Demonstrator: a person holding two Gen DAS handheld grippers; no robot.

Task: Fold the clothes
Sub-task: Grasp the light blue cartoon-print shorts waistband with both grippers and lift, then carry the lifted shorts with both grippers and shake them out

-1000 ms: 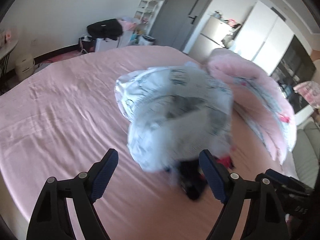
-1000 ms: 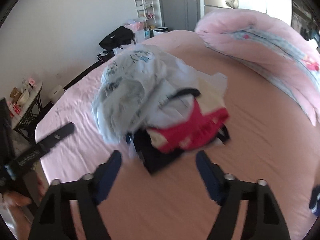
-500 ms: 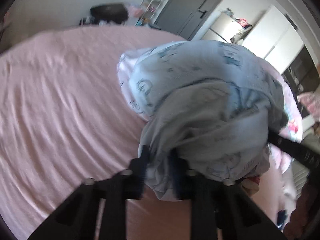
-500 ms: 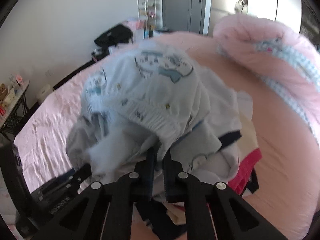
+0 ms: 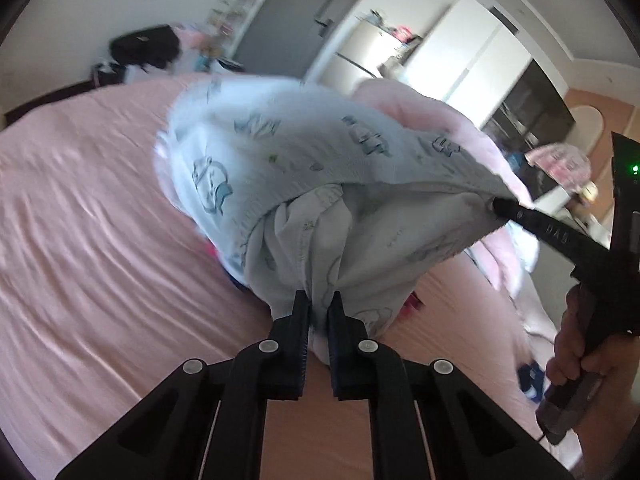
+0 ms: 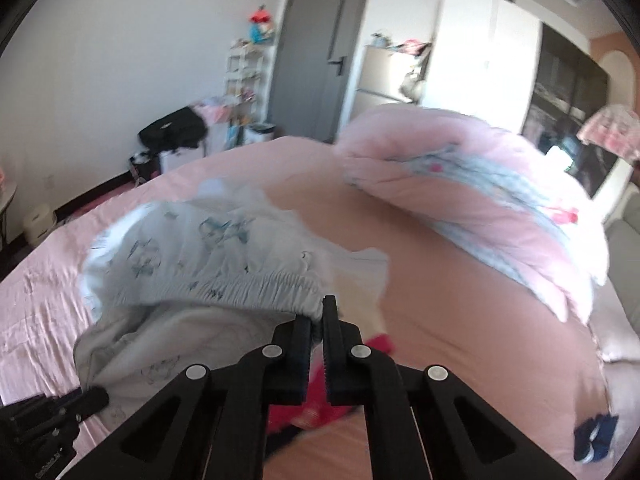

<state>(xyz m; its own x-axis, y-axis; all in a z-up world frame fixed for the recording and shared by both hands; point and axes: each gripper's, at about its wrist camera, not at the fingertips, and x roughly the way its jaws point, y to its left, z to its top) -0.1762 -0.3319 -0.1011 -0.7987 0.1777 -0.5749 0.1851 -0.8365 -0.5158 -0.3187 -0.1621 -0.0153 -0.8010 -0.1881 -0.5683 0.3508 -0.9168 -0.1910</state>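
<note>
Gripping printed garment (image 5: 280, 160), 2 grippers

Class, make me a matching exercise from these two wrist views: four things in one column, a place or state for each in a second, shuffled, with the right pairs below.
Things
1. pale blue printed garment
2. rolled pink quilt
3. black bag
4. small navy cloth item

Places or states
A. beyond the bed, by the wall
B. pinched by the left gripper and the right gripper
C. lying alone on the pink sheet
D. bundled along the bed's far right side

Pairs: 1-B, 2-D, 3-A, 4-C
</note>
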